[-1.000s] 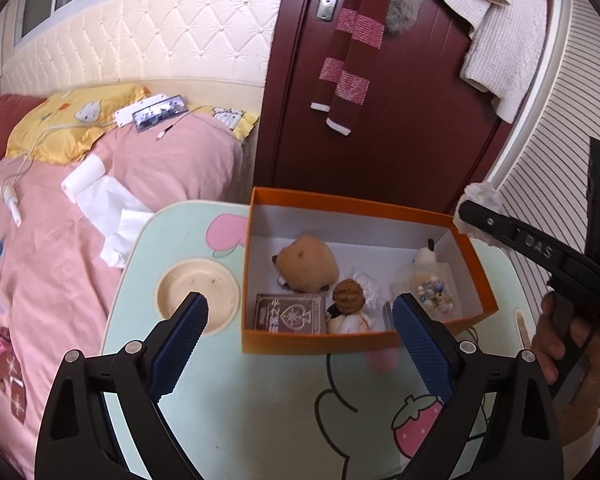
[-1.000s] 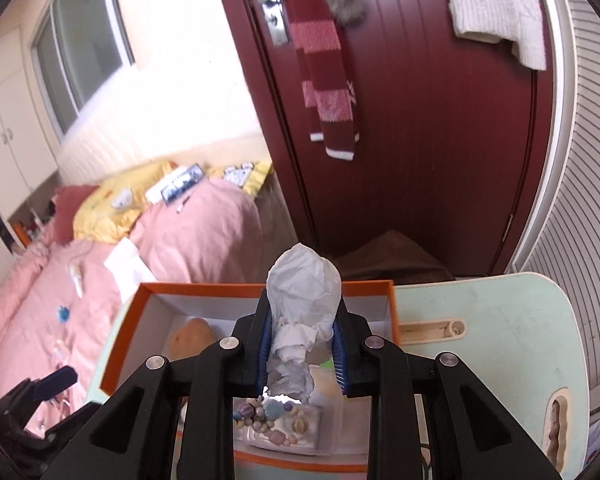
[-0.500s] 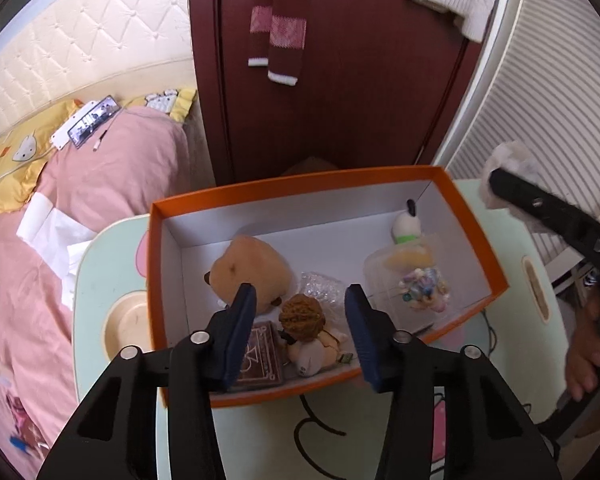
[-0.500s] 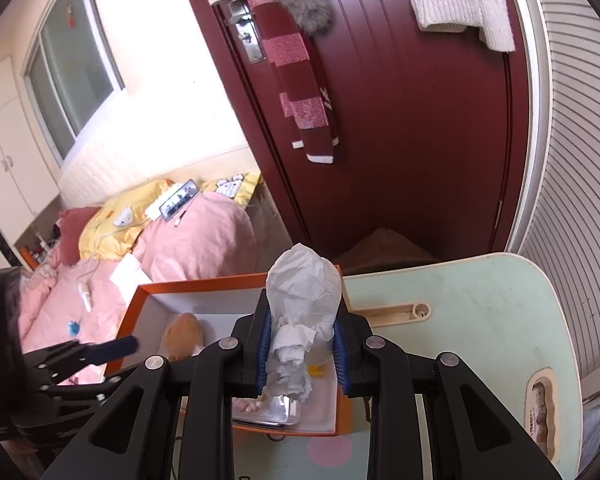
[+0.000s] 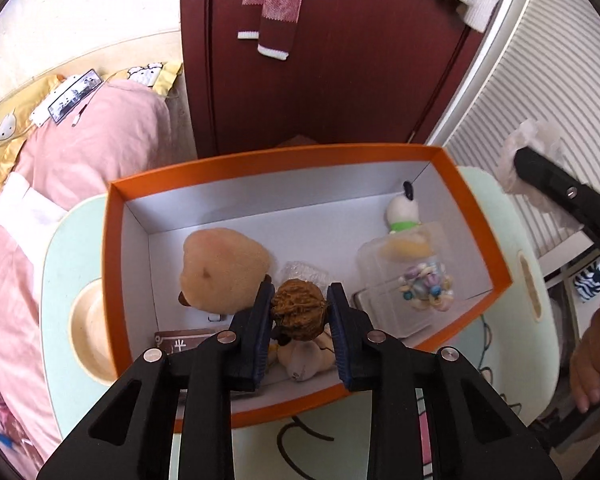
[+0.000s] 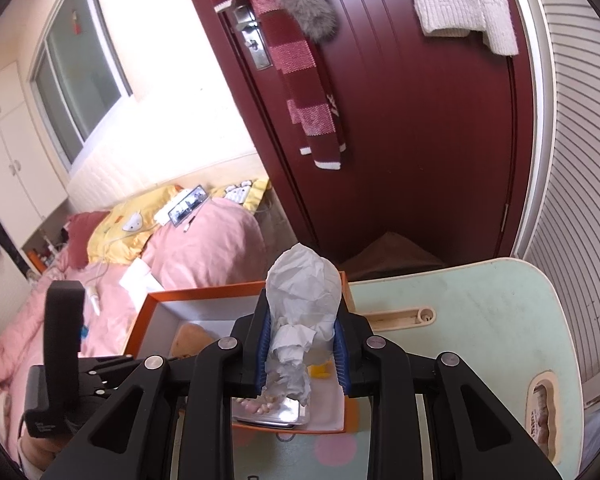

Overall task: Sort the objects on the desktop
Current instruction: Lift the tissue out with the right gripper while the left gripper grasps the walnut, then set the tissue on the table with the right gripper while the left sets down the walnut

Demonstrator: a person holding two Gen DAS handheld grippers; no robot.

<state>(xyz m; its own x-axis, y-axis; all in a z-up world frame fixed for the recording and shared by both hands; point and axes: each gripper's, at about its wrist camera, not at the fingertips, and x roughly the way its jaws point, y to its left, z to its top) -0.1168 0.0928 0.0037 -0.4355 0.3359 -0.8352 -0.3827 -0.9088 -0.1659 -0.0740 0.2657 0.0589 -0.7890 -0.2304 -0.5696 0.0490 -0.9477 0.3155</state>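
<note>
An orange box [image 5: 112, 264] with a white inside stands on the pale green table [image 5: 58, 248]. My left gripper [image 5: 299, 312] is inside it, shut on a brown walnut [image 5: 298, 314]. The box also holds a tan plush [image 5: 224, 268], a small white dog figure [image 5: 402, 212], a clear case of beads [image 5: 416, 284] and a card pack [image 5: 180, 342]. My right gripper [image 6: 302, 344] is shut on a crumpled white tissue [image 6: 302, 304] and holds it above the box's right end [image 6: 350, 296]. It shows at the right in the left wrist view [image 5: 560, 192].
A bed with pink bedding [image 5: 80, 140] lies left of the table. A dark red door [image 5: 340, 60] with a hanging scarf [image 6: 300, 52] stands behind. The table has a round cup recess [image 5: 86, 328] at left and a pen groove [image 6: 400, 314] at right.
My left gripper moved forward into the box and closed from wide open onto the walnut. My right gripper, still holding the tissue, drifted rightward away from the box's middle.
</note>
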